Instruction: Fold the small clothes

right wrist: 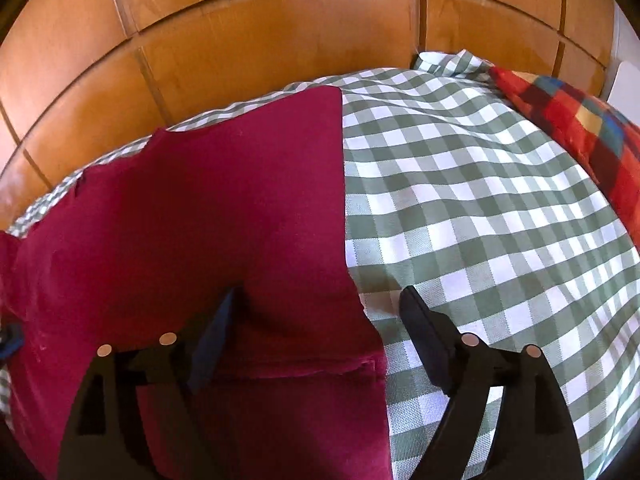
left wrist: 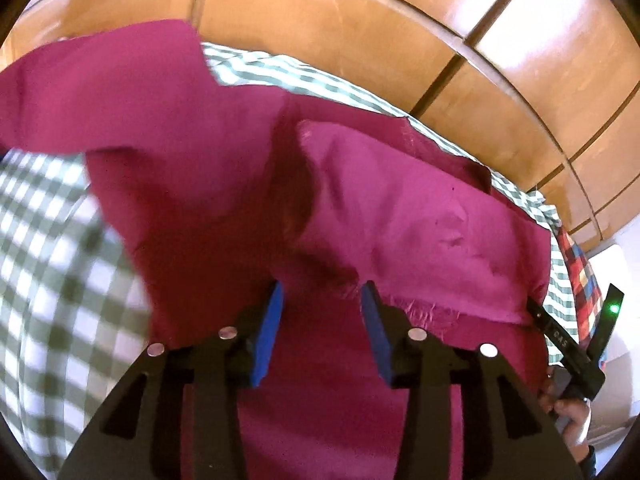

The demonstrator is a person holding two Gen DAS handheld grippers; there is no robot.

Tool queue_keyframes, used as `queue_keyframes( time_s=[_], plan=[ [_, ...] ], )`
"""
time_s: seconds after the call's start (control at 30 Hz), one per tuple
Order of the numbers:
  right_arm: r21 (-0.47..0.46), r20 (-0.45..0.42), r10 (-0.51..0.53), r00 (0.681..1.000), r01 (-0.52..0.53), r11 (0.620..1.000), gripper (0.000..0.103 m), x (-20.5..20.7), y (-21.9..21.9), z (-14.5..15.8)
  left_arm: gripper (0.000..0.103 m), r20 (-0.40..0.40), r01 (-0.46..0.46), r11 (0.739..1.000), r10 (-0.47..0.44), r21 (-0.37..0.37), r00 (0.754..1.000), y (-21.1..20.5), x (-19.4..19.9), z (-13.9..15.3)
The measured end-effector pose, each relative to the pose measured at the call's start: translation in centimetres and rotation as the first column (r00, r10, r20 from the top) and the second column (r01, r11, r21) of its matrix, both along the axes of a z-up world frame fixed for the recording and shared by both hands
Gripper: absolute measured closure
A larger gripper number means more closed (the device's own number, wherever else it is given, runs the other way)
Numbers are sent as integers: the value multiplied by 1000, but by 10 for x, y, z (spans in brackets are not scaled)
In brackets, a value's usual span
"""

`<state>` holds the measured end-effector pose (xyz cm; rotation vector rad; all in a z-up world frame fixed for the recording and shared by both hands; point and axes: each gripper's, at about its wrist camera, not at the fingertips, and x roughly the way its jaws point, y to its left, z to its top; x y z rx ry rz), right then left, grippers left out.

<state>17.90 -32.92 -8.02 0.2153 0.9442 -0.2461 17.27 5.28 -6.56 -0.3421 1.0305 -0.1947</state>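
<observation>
Left gripper (left wrist: pixel 320 292): nearest item in the left wrist view. Blue pads part-way apart; a frayed edge of the cloth lies at the tips, but nothing looks pinched between them.

Right gripper (right wrist: pixel 320 300): nearest item in the right wrist view. Jaws spread wide, one finger over the cloth, the other over the bedcover, the cloth's side edge running between them. Nothing clamped. It also shows at the right rim of the left wrist view, with a green light on its body and a hand (left wrist: pixel 570 412) around the handle.

Magenta garment (right wrist: pixel 200 220): the task's thing. Lies on the bedcover just ahead of both grippers. On the right half it is flat, with a folded hem nearest the camera and a straight side edge. On the left half one flap is raised and rumpled, blurred.
Handling, as judged: thin woven cloth, light, limp, not fragile; it will sag and crease wherever unsupported. Best taken at corners or along the hem, both grippers lifting together, well apart.

Checked bedcover (right wrist: pixel 480 220): green and white, soft, under everything.

Red patchwork pillow (right wrist: pixel 592 128): at the far right of the bed.

Wooden panelling (right wrist: pixel 280 40): farthest, behind the bed.
</observation>
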Motion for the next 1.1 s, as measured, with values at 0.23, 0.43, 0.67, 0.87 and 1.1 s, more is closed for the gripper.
queue_keyframes(
  time_s=[0.23,0.43,0.67,0.87,1.1],
  plan=[
    [-43,-19,-45,999,44,998,5,1,0,1,34,112,-104,995,103,3,988,25,-48,6],
    [-303,47,-43,998,55,951,4,-4,29,39,20,130,-119,990,109,74,986,28,-72,0],
    [-297,42,248,968,-224,928,4,8,100,43,11,138,-106,986,89,125,986,19,-75,-19],
    [-211,-30,273,961,-273,938,3,23,112,3,5,146,-92,991,77,100,986,19,-72,-20],
    [-121,-15,271,962,-271,955,3,21,100,1,3,129,-74,993,62,90,990,16,-68,-21]
  ],
)
